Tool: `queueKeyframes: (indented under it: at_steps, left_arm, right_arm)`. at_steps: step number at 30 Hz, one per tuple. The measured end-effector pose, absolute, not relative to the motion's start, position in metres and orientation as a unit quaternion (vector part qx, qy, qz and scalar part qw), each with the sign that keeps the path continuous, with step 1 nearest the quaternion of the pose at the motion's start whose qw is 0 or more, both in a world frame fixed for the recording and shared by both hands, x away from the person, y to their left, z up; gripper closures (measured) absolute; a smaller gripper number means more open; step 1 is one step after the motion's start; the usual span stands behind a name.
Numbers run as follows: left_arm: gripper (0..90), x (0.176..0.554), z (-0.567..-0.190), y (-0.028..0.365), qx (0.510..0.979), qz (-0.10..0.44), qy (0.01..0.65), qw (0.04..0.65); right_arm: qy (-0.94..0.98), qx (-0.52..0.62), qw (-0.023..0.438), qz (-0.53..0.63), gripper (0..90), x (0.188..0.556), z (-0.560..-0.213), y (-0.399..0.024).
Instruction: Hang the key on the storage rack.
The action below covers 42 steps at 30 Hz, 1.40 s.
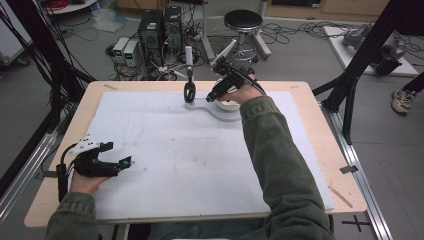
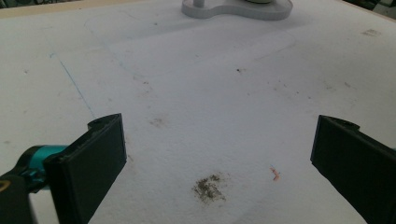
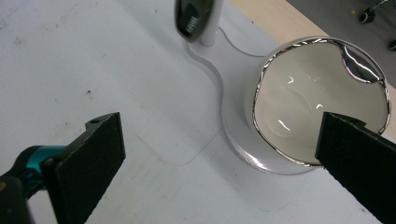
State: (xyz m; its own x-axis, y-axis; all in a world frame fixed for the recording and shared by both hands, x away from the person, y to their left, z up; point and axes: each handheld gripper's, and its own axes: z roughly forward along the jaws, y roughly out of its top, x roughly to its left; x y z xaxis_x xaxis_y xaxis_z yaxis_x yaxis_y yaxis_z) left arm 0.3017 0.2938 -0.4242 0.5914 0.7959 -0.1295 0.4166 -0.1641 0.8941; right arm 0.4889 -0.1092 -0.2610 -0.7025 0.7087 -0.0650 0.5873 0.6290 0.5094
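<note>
A white bowl with a shiny silver rim (image 3: 303, 107) sits on the round end of a flat white stand base (image 3: 233, 135) at the far middle of the white board (image 1: 175, 150). On the base's other end stands a white post (image 1: 189, 57), and a dark oval piece (image 3: 191, 18) hangs low on it. My right gripper (image 3: 219, 126) is open, just above and in front of the bowl (image 1: 229, 104), with nothing between its jaws. My left gripper (image 1: 118, 154) rests open at the board's near left, over bare, stained board (image 2: 208, 186).
The board lies on a wooden table (image 1: 320, 150). Black frame posts (image 1: 360, 60) stand at both sides. Behind the table are computer towers (image 1: 160, 30), cables and a round stool (image 1: 243, 22). A person's shoe (image 1: 402, 100) is at the far right.
</note>
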Motion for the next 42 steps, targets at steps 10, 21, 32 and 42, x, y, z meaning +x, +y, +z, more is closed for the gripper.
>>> queueKeyframes:
  at_steps: [10,21,32,42]
  left_arm:
    - [3.9,0.299,-0.423,0.292,0.747,0.19,0.405,0.491]
    - [3.9,0.296,-0.424,0.289,0.756,0.187,0.403,0.481]
    - [3.9,0.297,-0.426,0.288,0.758,0.184,0.406,0.476]
    - [3.9,0.298,-0.426,0.289,0.755,0.185,0.408,0.478]
  right_arm:
    - [0.885,0.372,0.127,0.249,0.5,0.468,-0.283,-0.142]
    - [0.875,0.374,0.131,0.279,0.5,0.442,-0.304,-0.182]
    - [0.859,0.394,0.146,0.291,0.6,0.42,-0.325,-0.226]
    - [0.838,0.422,0.137,0.319,0.6,0.403,-0.355,-0.26]
